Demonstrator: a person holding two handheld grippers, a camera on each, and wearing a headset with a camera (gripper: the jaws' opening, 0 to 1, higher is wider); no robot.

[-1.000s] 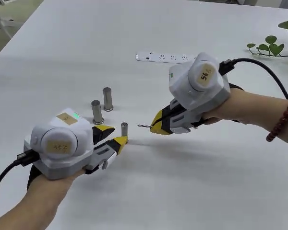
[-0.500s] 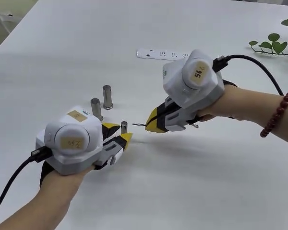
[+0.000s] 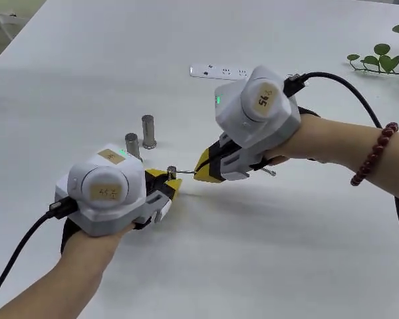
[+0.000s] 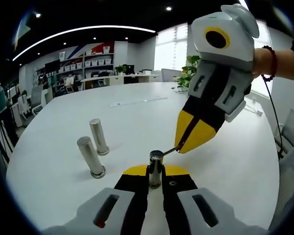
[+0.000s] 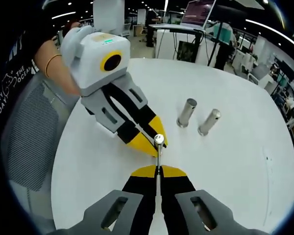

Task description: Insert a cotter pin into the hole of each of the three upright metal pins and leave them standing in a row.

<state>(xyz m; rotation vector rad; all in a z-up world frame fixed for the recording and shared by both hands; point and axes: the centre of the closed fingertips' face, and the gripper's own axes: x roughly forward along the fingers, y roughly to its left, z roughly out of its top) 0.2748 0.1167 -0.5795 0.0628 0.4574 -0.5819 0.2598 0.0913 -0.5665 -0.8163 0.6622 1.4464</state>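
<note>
Three upright metal pins stand on the white table (image 3: 286, 252). My left gripper (image 3: 171, 184) (image 4: 156, 172) is shut on the nearest, short pin (image 3: 171, 172) (image 4: 156, 166) (image 5: 159, 139), gripping its lower part. My right gripper (image 3: 201, 171) (image 5: 157, 172) is shut on a thin cotter pin (image 3: 186, 172) (image 5: 158, 157), whose tip touches the top of that held pin. In the left gripper view the right gripper (image 4: 184, 146) comes in from the right. The two other pins (image 3: 132, 144) (image 3: 147, 131) stand free to the left behind.
A white power strip (image 3: 223, 71) lies at the back of the table. Green plant leaves (image 3: 384, 53) sit at the far right. Black cables (image 3: 359, 106) trail from both grippers. In the left gripper view the free pins (image 4: 90, 155) (image 4: 98, 136) stand left of the jaws.
My right gripper has carried the cotter pin leftward until its tip reached the short pin. My left gripper has moved forward and its jaws have shut on that pin.
</note>
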